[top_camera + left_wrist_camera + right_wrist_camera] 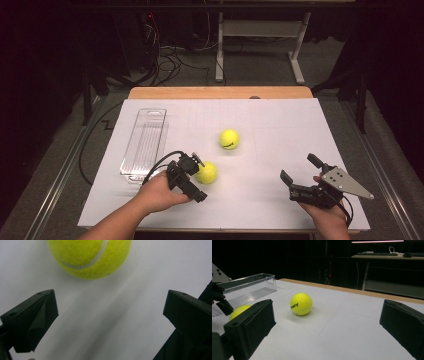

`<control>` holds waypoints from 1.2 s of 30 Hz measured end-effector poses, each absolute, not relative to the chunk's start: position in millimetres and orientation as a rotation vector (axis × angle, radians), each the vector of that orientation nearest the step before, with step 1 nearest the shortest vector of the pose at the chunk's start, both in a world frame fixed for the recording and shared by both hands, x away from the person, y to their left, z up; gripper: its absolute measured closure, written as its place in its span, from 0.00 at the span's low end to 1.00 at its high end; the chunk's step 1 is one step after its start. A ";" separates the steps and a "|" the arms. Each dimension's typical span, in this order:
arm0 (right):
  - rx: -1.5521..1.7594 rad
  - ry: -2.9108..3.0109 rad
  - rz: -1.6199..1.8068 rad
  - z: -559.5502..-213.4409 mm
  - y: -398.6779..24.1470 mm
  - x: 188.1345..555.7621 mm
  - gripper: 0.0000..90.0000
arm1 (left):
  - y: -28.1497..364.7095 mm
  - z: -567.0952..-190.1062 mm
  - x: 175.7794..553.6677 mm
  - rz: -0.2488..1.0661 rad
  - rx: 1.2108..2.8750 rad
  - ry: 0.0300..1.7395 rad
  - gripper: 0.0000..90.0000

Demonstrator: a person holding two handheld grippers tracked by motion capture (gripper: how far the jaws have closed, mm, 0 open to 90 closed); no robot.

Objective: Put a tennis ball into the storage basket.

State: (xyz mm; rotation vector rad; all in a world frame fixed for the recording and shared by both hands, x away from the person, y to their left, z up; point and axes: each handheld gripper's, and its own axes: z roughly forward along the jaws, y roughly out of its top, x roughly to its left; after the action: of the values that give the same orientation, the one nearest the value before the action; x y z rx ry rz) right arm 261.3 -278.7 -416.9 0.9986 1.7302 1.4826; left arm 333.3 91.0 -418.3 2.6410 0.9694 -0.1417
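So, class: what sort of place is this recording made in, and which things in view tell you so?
Probably a lab or workshop set up for recording. A white-covered table stands among loose floor cables, a desk with a keyboard stands in the dark behind, and a person's hands work a left gripper and right gripper.

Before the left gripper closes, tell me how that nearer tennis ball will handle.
The nearer tennis ball is round on a flat white table, so a nudge would likely roll it. Its fuzzy felt should grip well. The left gripper stands open beside it.
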 end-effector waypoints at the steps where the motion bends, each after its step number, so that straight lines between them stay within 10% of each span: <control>1: 0.999 1.729 1.482 -416.9 -278.8 261.3 0.00 | 90.5 -418.5 334.5 -0.150 2.640 0.974 0.01; 36: 0.998 1.729 1.486 -416.9 -279.4 261.5 0.00 | 76.6 -411.6 375.0 -0.143 2.600 1.045 0.01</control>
State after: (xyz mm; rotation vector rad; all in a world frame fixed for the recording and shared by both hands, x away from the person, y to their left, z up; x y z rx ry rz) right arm 261.5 -279.4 -416.9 0.9980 1.7294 1.4862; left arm 375.0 76.6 -411.6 2.6002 1.0454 -0.1434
